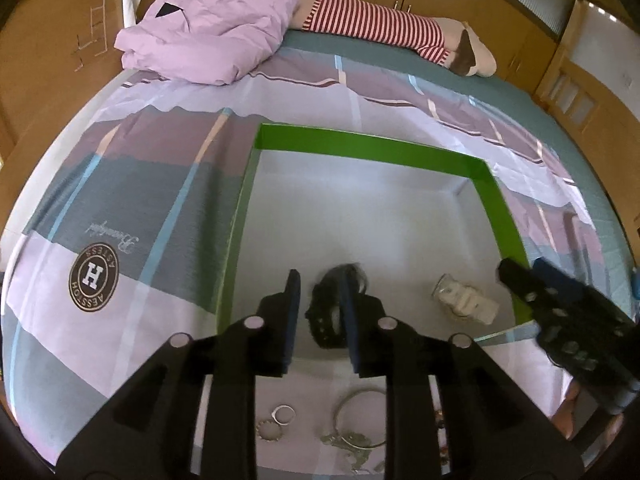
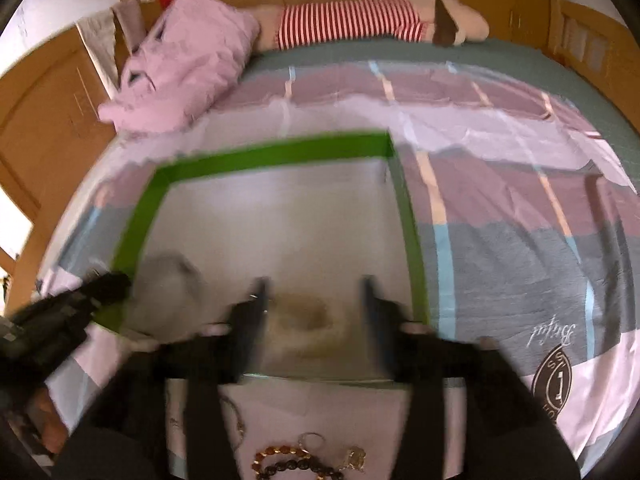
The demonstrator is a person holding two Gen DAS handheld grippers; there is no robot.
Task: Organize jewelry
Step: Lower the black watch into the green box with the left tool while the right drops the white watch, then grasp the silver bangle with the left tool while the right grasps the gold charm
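A green-walled box (image 1: 360, 140) (image 2: 280, 148) with a white floor lies on the bed. My left gripper (image 1: 322, 292) hangs over its near left corner, jaws a little apart. A black band-like piece (image 1: 324, 316) lies between and behind the fingers, and the left pad stands clear of it. A clear and white piece (image 1: 460, 300) rests on the box floor to the right. My right gripper (image 2: 314, 288) (image 1: 516, 276) is open wide over a blurred pale brown ring of beads (image 2: 304, 316) on the floor. The left gripper (image 2: 108, 280) shows at the left beside a grey blur (image 2: 168, 280).
Loose jewelry lies on the bedspread in front of the box: small rings (image 1: 280, 416), a silver bangle (image 1: 360, 420), brown bead bracelets (image 2: 288, 464). At the far end are a folded pink quilt (image 1: 208, 28) and a striped plush toy (image 1: 380, 24). Wooden cabinets surround the bed.
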